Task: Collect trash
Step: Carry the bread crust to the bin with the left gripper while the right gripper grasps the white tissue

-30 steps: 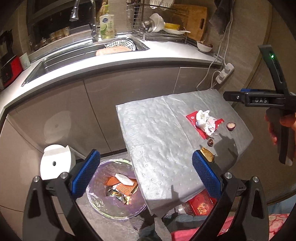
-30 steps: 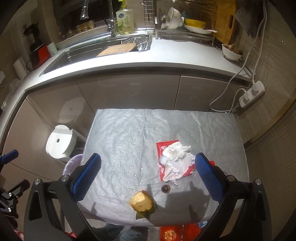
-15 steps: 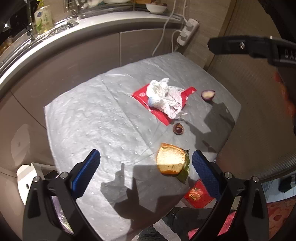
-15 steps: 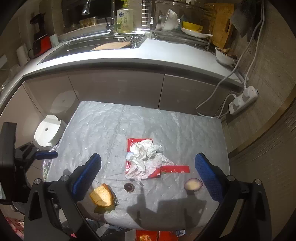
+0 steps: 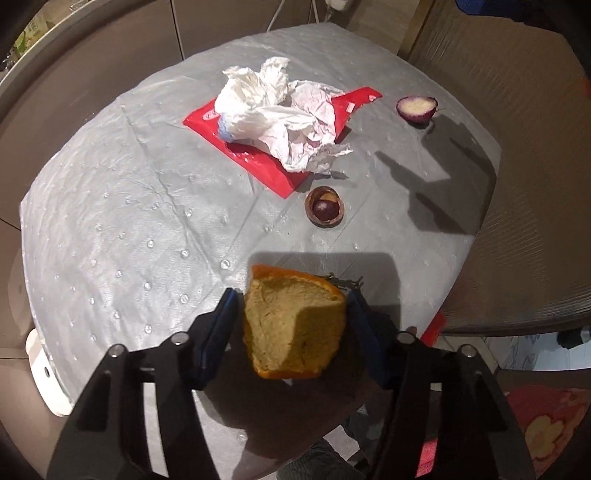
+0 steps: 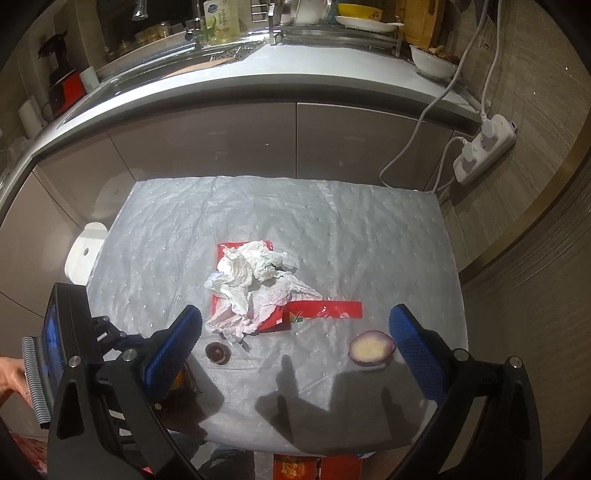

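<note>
Since the earlier frame, the left gripper (image 5: 291, 325) has dropped over the orange peel (image 5: 291, 328) at lower centre, its jaws just closing around it; contact is unclear. Right gripper (image 6: 295, 349) hangs wide open, empty. Beyond lie a nut shell (image 5: 325, 208), purple peel (image 5: 416, 108), crumpled tissue (image 5: 275, 114) on red wrapper (image 5: 258, 160).

a home kitchen: behind the grey-covered table (image 6: 258, 221) runs a countertop (image 6: 295, 70) with a sink (image 6: 221, 59), faucet (image 6: 138, 9), dish rack (image 6: 354, 18) and cabinets (image 6: 221, 144) beneath.
</note>
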Action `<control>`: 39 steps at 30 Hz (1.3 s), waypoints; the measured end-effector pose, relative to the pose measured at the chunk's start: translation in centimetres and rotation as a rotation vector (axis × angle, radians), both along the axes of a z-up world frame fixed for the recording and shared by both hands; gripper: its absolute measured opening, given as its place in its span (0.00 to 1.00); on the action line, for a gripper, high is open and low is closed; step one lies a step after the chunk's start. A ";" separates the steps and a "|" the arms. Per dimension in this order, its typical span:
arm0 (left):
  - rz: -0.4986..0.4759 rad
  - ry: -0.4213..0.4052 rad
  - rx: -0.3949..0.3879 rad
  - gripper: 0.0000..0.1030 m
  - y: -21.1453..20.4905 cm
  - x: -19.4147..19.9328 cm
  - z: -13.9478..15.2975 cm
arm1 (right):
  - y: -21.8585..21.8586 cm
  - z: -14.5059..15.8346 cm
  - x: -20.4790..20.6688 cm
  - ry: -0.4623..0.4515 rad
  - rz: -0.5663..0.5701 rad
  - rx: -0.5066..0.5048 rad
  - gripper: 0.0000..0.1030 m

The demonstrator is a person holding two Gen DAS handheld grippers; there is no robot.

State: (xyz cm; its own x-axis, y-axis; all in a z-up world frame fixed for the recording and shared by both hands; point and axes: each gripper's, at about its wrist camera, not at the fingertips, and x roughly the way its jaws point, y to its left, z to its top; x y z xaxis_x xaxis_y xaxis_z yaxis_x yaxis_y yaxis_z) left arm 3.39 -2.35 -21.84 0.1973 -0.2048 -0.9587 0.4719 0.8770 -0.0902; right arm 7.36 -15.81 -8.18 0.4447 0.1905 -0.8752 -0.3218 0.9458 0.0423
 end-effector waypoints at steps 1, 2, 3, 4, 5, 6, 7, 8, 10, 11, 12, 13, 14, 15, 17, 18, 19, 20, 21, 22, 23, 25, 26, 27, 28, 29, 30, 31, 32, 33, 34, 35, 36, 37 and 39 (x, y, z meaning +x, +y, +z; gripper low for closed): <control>0.004 -0.008 -0.006 0.54 0.1 0.0 0.1 | -0.2 -0.2 0.1 0.003 -0.004 0.003 0.98; 0.004 -0.009 -0.008 0.52 0.1 0.0 0.2 | -0.4 -0.3 0.1 0.007 -0.006 0.005 0.98; 0.000 -0.010 -0.011 0.50 0.1 0.0 0.2 | -0.5 -0.4 0.1 0.009 -0.008 0.007 0.98; -0.004 -0.013 -0.019 0.49 0.3 0.0 0.4 | -0.6 -0.5 0.1 0.009 -0.010 0.008 0.98; -0.004 -0.013 -0.028 0.45 0.5 0.0 0.5 | -0.7 -0.7 0.2 0.012 -0.012 0.010 0.98; -0.002 -0.011 -0.041 0.39 0.8 0.1 0.7 | -0.8 -0.8 0.2 0.017 -0.013 0.013 0.98; 0.004 -0.003 -0.059 0.36 1.2 0.2 1.0 | -0.8 -1.0 0.2 0.020 -0.014 0.016 0.98; 0.012 0.006 -0.080 0.29 1.6 0.4 1.3 | -0.8 -1.1 0.2 0.023 -0.014 0.019 0.98; 0.031 0.011 -0.102 0.07 2.4 0.7 1.6 | -0.7 -1.4 0.2 0.028 -0.013 0.022 0.98; 0.034 0.024 -0.120 0.05 2.7 0.9 1.6 | -0.6 -1.6 0.2 0.033 -0.012 0.023 0.98; 0.039 0.034 -0.127 0.05 2.9 1.1 1.6 | -0.5 -1.8 0.3 0.037 -0.010 0.024 0.98; 0.040 0.032 -0.124 0.05 3.1 1.1 1.6 | -0.4 -1.9 0.3 0.040 -0.008 0.025 0.98; 0.038 0.030 -0.117 0.05 3.2 1.1 1.6 | -0.3 -2.0 0.4 0.042 -0.004 0.026 0.98; 0.034 0.031 -0.112 0.05 3.0 1.1 1.4 | -0.1 -2.1 0.5 0.042 -0.001 0.024 0.98; 0.031 0.029 -0.110 0.05 2.9 1.1 1.3 | 0.1 -2.3 0.7 0.044 0.001 0.020 0.98; 0.030 0.028 -0.113 0.05 2.7 1.2 1.2 | 0.2 -2.4 0.8 0.048 0.002 0.021 0.98; 0.028 0.026 -0.120 0.05 2.7 1.3 1.3 | 0.2 -2.4 0.9 0.051 0.002 0.023 0.98; 0.029 0.024 -0.124 0.05 2.7 1.3 1.4 | 0.3 -2.5 1.0 0.055 0.004 0.025 0.98; 0.033 0.021 -0.133 0.05 2.8 1.4 1.7 | 0.4 -2.6 1.2 0.057 0.006 0.024 0.98; 0.039 0.019 -0.146 0.05 3.0 1.5 1.9 | 0.5 -2.7 1.3 0.058 0.010 0.021 0.98; 0.046 0.017 -0.160 0.05 3.1 1.5 2.3 | 0.6 -2.8 1.4 0.060 0.014 0.021 0.98; 0.060 0.005 -0.184 0.05 3.7 1.6 3.1 | 0.9 -3.3 1.8 0.070 0.029 0.028 0.98; 0.067 -0.001 -0.192 0.05 4.0 1.6 3.5 | 1.2 -3.6 2.1 0.078 0.045 0.033 0.98; 0.072 -0.005 -0.198 0.05 4.2 1.5 4.0 | 1.6 -4.0 2.5 0.086 0.063 0.032 0.98; 0.078 -0.012 -0.206 0.05 4.6 1.5 4.5 | 2.1 -4.5 2.9 0.087 0.082 0.025 0.98; 0.085 -0.018 -0.215 0.05 4.8 1.5 5.0 | 2.7 -5.0 3.3 0.085 0.107 0.014 0.98; 0.091 -0.024 -0.222 0.05 5.2 1.6 5.5 | 3.4 -5.6 3.8 0.088 0.132 0.003 0.98; 0.100 -0.034 -0.228 0.05 5.6 1.5 6.0 | 4.1 -6.3 4.4 0.092 0.155 -0.008 0.98; 0.107 -0.041 -0.235 0.05 5.9 1.5 6.5 | 4.8 -6.9 4.9 0.095 0.179 -0.011 0.98; 0.118 -0.048 -0.240 0.05 6.3 1.5 7.0 | 5.6 -7.5 5.3 0.102 0.204 -0.004 0.98; 0.129 -0.053 -0.244 0.05 6.5 1.6 7.4 | 6.2 -8.3 5.7 0.115 0.224 -0.001 0.98; 0.140 -0.058 -0.248 0.05 6.8 1.6 7.7 | 6.8 -8.9 6.1 0.125 0.239 -0.006 0.97; 0.151 -0.060 -0.249 0.05 7.2 1.6 7.9 | 7.4 -9.6 6.3 0.134 0.253 -0.017 0.97; 0.162 -0.060 -0.253 0.05 7.5 1.6 8.0 | 7.9 -10.3 6.5 0.145 0.267 -0.038 0.94; 0.182 -0.065 -0.249 0.05 8.2 1.6 8.3 | 8.8 -11.5 6.6 0.166 0.306 -0.076 0.63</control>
